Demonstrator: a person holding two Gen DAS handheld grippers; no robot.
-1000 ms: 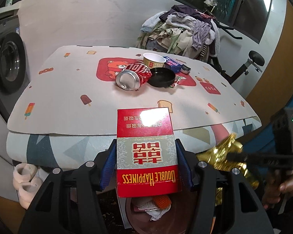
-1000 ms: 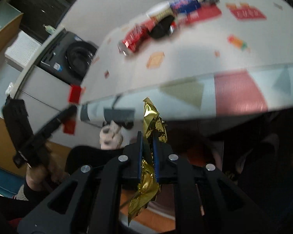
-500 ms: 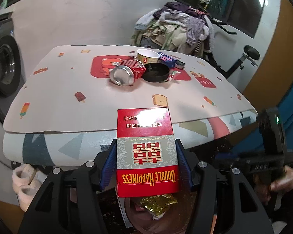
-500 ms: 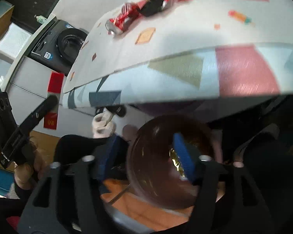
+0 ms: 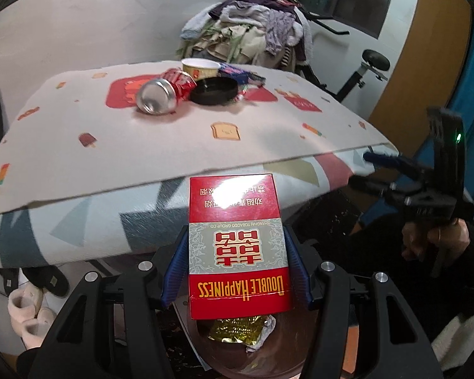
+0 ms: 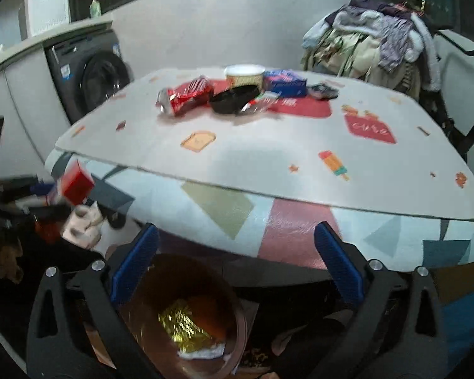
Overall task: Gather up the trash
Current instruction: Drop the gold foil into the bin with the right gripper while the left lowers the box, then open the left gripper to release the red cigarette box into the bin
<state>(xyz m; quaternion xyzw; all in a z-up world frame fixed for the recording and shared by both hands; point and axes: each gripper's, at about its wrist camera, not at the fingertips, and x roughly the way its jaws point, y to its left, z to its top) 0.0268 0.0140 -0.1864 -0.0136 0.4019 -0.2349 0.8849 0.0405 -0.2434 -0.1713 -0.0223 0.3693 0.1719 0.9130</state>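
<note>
My left gripper (image 5: 237,265) is shut on a red Double Happiness cigarette pack (image 5: 237,240) and holds it above a brown trash bin (image 5: 287,347) below the table edge. A gold foil wrapper (image 5: 237,330) lies in the bin, also in the right wrist view (image 6: 183,325). My right gripper (image 6: 234,271) is open and empty above the bin (image 6: 230,315). On the table lie a crushed red can (image 5: 161,93), a paper cup (image 5: 200,66), a black dish (image 5: 215,90) and a blue packet (image 6: 284,82).
The table (image 6: 268,158) has a patterned cloth hanging over its front edge. A washing machine (image 6: 91,79) stands at the left. A pile of clothes (image 6: 372,38) sits behind the table. Slippers (image 5: 28,309) lie on the floor at the left.
My right gripper opened and dropped the gold wrapper into the bin, then tilted up toward the table. My left gripper still holds the cigarette pack and has moved a little lower.
</note>
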